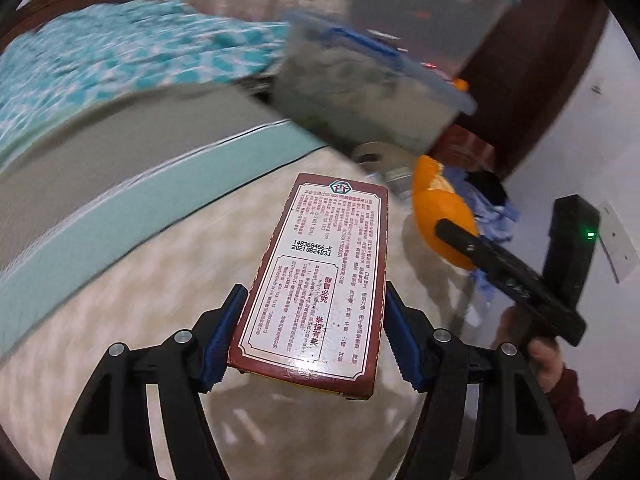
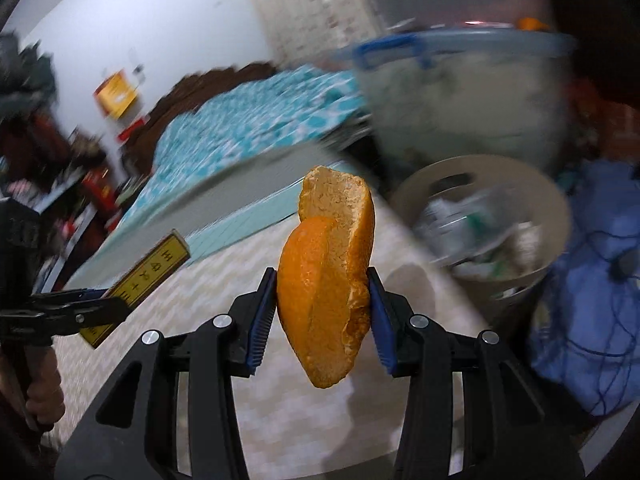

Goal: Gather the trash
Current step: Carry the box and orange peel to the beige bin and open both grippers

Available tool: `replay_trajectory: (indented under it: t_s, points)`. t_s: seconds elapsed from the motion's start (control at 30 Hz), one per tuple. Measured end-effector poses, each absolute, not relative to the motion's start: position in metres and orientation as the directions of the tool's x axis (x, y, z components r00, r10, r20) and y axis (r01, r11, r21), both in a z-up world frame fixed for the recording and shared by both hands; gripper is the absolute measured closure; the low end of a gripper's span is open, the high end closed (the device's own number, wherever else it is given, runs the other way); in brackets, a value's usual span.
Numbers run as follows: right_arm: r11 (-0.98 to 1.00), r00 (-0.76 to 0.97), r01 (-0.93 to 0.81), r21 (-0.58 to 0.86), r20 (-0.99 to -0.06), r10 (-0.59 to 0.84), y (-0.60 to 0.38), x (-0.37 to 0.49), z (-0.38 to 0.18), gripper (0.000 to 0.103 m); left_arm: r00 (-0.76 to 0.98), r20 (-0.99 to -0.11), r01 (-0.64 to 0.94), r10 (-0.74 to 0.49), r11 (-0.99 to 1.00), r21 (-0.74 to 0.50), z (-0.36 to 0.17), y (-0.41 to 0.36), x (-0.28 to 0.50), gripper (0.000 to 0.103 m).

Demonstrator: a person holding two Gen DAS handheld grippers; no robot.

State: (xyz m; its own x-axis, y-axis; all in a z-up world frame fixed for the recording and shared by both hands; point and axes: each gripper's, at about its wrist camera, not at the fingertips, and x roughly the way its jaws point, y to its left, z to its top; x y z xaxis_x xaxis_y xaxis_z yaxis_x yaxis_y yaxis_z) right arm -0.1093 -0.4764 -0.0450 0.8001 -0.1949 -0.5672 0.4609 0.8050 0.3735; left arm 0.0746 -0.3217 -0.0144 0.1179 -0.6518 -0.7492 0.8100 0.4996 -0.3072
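My left gripper (image 1: 310,326) is shut on a flat red-and-white printed carton (image 1: 324,272), its blue pads pressing both long edges above the pale tiled floor. In the right wrist view the same carton (image 2: 154,266) shows its yellow side at the left. My right gripper (image 2: 322,314) is shut on a large piece of orange peel (image 2: 326,284), held upright. The left wrist view shows that peel (image 1: 438,216) at the right with a black finger across it. A beige waste bin (image 2: 556,204) holding mixed rubbish stands ahead of the peel, to its right.
A clear lidded plastic tub (image 2: 464,92) with blue clips sits behind the bin. A bed with a teal patterned cover (image 1: 120,60) and a teal mat (image 1: 132,204) lie to the left. Blue cloth (image 2: 588,300) is piled right of the bin. A person's hand (image 1: 540,356) grips the right tool.
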Motion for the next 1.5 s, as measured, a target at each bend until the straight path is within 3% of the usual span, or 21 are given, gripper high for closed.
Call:
replay_trajectory:
  t_s: [0.27, 0.47, 0.57, 0.6, 0.67, 0.8, 1.03, 1.37, 1.5]
  points:
    - [0.646, 0.744, 0.62, 0.445, -0.595, -0.305, -0.584, -0.135, -0.064, 0.057, 0.041, -0.785, 0.88, -0.619, 0.394, -0.264, -0.017, -0.482, 0.079, 0.04]
    - [0.576, 0.731, 0.648, 0.499, -0.619, -0.286, -0.624, -0.125, -0.087, 0.056, 0.01, -0.833, 0.891, -0.552, 0.384, -0.243, -0.047, -0.582, 0.094, 0.04]
    - [0.538, 0.726, 0.642, 0.546, -0.658, -0.198, -0.642, -0.111, -0.102, 0.047, 0.006, -0.859, 0.89, -0.512, 0.394, -0.229, -0.066, -0.614, 0.099, 0.037]
    - [0.528, 0.727, 0.639, 0.559, -0.663, -0.178, -0.646, -0.109, -0.105, 0.042, 0.002, -0.865, 0.889, -0.501, 0.398, -0.229, -0.07, -0.619, 0.099, 0.032]
    - [0.532, 0.717, 0.646, 0.547, -0.675, -0.176, -0.648, -0.105, -0.107, 0.04, -0.005, -0.875, 0.885, -0.483, 0.406, -0.229, -0.079, -0.627, 0.1, 0.028]
    - [0.556, 0.71, 0.658, 0.508, -0.665, -0.232, -0.644, -0.11, -0.099, 0.027, -0.019, -0.865, 0.881, -0.501, 0.401, -0.252, -0.079, -0.617, 0.101, 0.024]
    - [0.571, 0.719, 0.646, 0.507, -0.654, -0.233, -0.627, -0.119, -0.099, 0.02, 0.005, -0.827, 0.861, -0.562, 0.424, -0.282, -0.057, -0.571, 0.098, 0.021]
    - [0.6, 0.699, 0.639, 0.482, -0.69, -0.19, -0.651, -0.107, -0.087, 0.018, -0.001, -0.802, 0.834, -0.597, 0.442, -0.33, -0.043, -0.489, 0.08, 0.02]
    - [0.536, 0.695, 0.665, 0.52, -0.694, -0.188, -0.668, -0.112, -0.083, 0.023, -0.002, -0.786, 0.826, -0.619, 0.442, -0.35, -0.034, -0.464, 0.077, 0.02]
